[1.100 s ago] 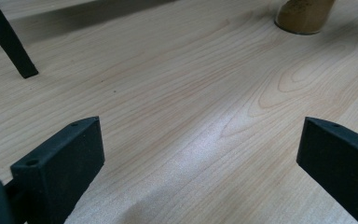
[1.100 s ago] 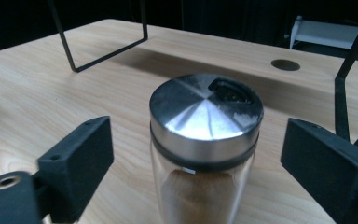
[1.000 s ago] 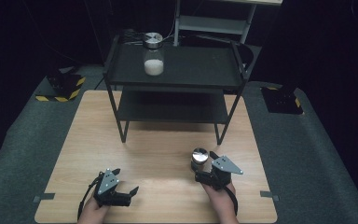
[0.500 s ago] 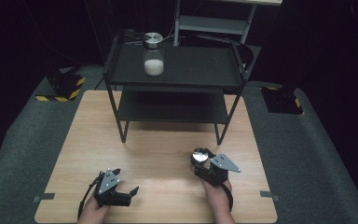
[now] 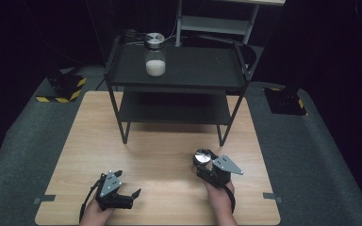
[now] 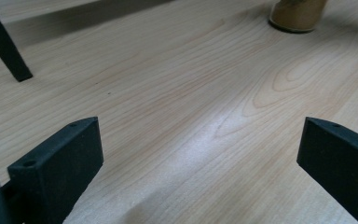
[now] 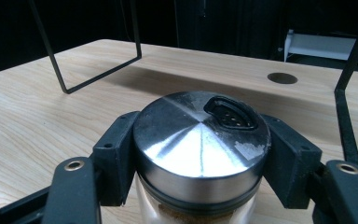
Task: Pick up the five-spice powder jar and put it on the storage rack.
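Barely shifted over the past second: right gripper [image 5: 202, 162] and its clamped spice jar [image 7: 200, 144], standing near the counter's [image 5: 169, 150] front edge. Left gripper [image 5: 133, 195] resting alongside, jaws wide apart, nothing between.

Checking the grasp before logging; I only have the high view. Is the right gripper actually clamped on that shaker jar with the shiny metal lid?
Observer: Yes. In the right gripper view, the right gripper has its black jaws pressed on both sides of the glass shaker jar's round metal lid.
Operator: Contents?
Observer: Brown powder, visible just below the lid.
Operator: Lifted?
Observer: Seemingly not. The left gripper view shows its base resting on the light wooden table.
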Demonstrator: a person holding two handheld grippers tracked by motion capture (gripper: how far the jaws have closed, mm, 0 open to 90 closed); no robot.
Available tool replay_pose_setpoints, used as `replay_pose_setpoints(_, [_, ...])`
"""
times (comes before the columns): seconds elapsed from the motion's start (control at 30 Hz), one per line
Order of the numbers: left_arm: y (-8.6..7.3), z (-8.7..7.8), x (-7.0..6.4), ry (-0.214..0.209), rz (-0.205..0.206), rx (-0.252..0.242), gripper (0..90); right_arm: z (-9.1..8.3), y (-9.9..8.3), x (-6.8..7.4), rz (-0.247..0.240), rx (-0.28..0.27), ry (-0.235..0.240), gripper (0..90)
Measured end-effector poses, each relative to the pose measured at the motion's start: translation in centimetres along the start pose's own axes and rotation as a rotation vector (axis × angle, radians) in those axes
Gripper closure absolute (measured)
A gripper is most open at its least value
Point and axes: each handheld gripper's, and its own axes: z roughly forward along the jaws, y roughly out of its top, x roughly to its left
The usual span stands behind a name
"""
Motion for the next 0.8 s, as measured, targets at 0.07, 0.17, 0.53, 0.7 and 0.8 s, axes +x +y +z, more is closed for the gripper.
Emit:
replay_pose_setpoints(0.07, [0.0, 0.0, 0.0, 0.001, 0.004, 0.0, 0.5, -0.2, 0.1, 0.1, -0.004, -0.006, 0.001, 35.0])
replay_pose_setpoints(0.17, [0.0, 0.0, 0.0, -0.003, -0.001, 0.0, 0.5, -0.6, 0.4, 0.2, -0.013, -0.015, 0.003, 35.0])
replay_pose_setpoints(0.53, [0.0, 0.0, 0.1, 0.0, -0.008, -0.002, 0.6, -2.4, 2.9, 0.7, -0.049, -0.067, 0.016, 35.1])
replay_pose_setpoints(0.7, [-0.1, 0.0, 0.1, 0.0, -0.016, -0.003, 0.7, -3.0, 4.5, 1.0, -0.062, -0.078, 0.02, 35.1])
replay_pose_setpoints(0.8, [-0.1, 0.0, 0.1, 0.001, -0.017, -0.004, 0.7, -3.4, 5.4, 1.1, -0.08, -0.087, 0.022, 35.1])
